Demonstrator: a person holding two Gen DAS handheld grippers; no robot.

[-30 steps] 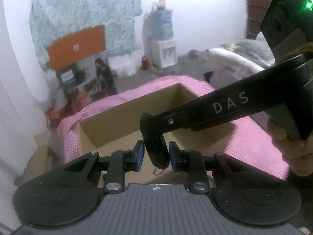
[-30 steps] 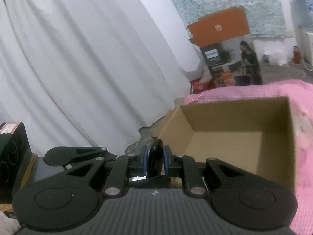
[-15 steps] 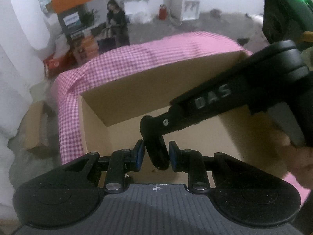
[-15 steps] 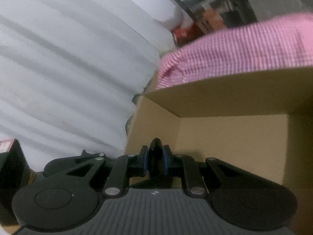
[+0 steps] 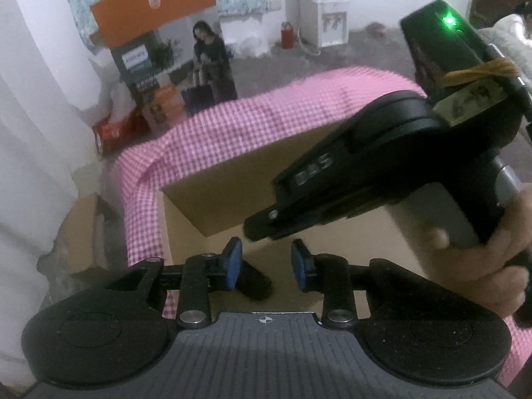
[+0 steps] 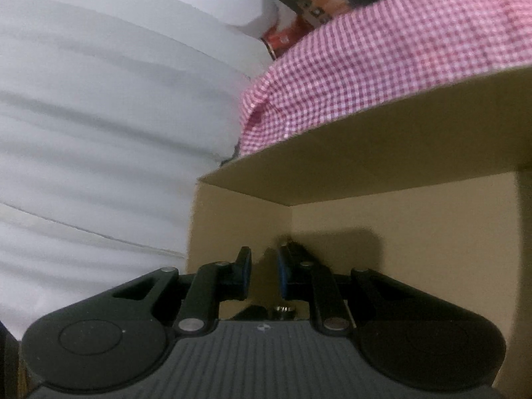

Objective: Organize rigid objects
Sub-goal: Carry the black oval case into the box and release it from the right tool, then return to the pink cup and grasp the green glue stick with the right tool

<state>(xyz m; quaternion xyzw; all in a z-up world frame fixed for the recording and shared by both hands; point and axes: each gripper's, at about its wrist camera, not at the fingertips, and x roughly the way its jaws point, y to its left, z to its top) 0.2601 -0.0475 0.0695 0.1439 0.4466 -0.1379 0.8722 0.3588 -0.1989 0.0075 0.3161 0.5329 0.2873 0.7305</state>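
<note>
— What's in the cardboard box (image 5: 212,183)?

— As far as I can see, one thing: a small black object (image 5: 257,281) lying on the box floor near the front. It is dark and partly hidden, so I can't say what it is. In the right wrist view a dark shape with a bit of metal shows just under the fingers, probably the same piece.

— Is anything holding it?

— No. The left gripper (image 5: 266,259) hangs over the box with its fingers opening. Their blue pads stand apart, and the object lies below them, close by the left-hand pad, with neither pad pressing on it.

— And the other one?

— The right gripper (image 6: 263,266) points down into the box's far corner. Its fingers are drawn almost together, leaving a narrow slit through which only bare cardboard shows. In the left wrist view a hand (image 5: 482,259) grips its handle, and its tip hangs just above the black object.

— Where does the box sit?

— On a pink checked cloth (image 5: 232,126), which wraps round its far and left walls.
</note>
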